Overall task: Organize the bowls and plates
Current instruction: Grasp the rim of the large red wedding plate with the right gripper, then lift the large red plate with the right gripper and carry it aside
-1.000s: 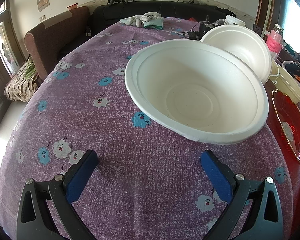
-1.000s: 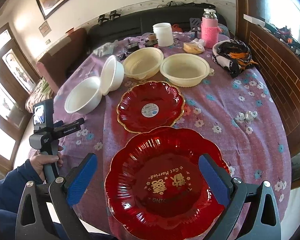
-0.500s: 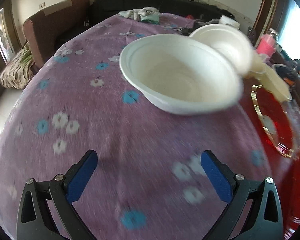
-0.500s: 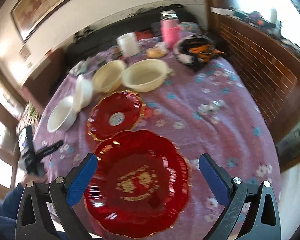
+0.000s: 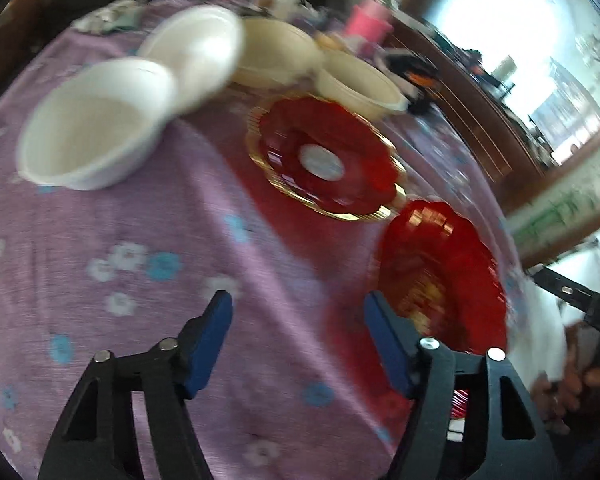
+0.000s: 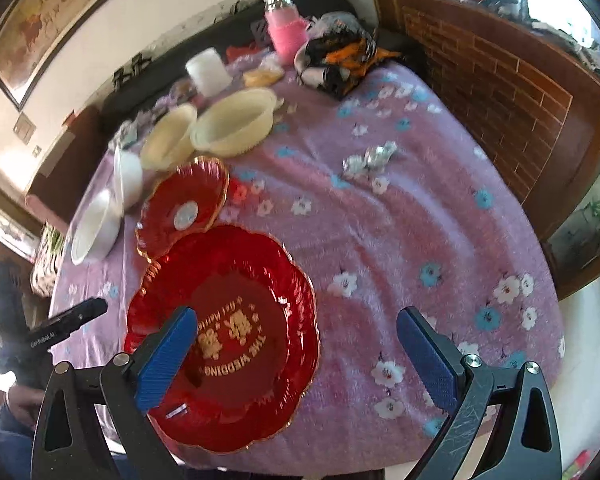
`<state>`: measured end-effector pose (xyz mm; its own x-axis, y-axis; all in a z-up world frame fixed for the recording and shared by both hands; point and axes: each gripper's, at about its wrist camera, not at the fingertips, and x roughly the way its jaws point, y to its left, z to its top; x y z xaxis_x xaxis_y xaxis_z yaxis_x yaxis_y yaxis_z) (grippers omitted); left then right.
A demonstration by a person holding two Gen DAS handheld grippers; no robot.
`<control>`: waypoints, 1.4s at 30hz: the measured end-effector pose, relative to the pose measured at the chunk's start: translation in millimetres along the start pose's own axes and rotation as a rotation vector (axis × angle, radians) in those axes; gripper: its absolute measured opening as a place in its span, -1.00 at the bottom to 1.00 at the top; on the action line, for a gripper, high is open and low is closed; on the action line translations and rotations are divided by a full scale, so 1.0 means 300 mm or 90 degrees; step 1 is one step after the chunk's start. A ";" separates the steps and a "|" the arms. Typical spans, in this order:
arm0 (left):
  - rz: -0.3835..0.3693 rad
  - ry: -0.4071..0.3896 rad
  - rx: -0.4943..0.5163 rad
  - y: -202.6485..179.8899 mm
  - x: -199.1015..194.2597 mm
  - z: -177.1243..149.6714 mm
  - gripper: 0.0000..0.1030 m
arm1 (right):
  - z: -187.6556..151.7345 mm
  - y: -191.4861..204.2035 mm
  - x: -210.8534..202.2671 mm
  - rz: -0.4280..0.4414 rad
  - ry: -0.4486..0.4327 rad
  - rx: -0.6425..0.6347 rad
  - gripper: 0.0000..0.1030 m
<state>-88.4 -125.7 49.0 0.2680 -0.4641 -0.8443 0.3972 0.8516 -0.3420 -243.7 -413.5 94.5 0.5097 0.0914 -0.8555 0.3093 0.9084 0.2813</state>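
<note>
Left gripper [image 5: 296, 312] swung off the white bowl [image 5: 94, 124] it faced a second ago; that bowl now sits upper left in its view, and the gold-rimmed red plate [image 5: 328, 160] plus the big red plate [image 5: 440, 276] have come into frame, big one just past the right finger. Jaws were wide, now closing, nothing between them, only purple tablecloth [image 5: 140, 216]. Right gripper [image 6: 296, 352] rolled and dropped closer: the big red plate [image 6: 224, 332], earlier centred between the fingers, now lies left, with the left finger [image 6: 166, 358] over its rim. Jaw gap unchanged in width, still wide.
</note>
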 end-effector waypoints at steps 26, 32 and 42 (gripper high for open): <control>0.003 0.099 0.115 -0.190 0.132 -0.020 -0.69 | -0.076 -0.032 0.135 0.025 0.136 -0.020 -0.73; 0.002 0.102 0.138 -0.239 0.150 -0.010 -0.69 | -0.062 -0.061 0.099 0.019 0.112 -0.011 -0.73; -0.001 0.092 0.211 -0.397 0.196 0.045 -0.69 | -0.038 -0.167 0.035 -0.015 0.071 0.019 -0.73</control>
<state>-108.1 -257.7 45.7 0.1500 -0.4054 -0.9018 0.6671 0.7147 -0.2103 -263.0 -453.3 66.5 0.4100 0.1169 -0.9046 0.3444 0.8985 0.2723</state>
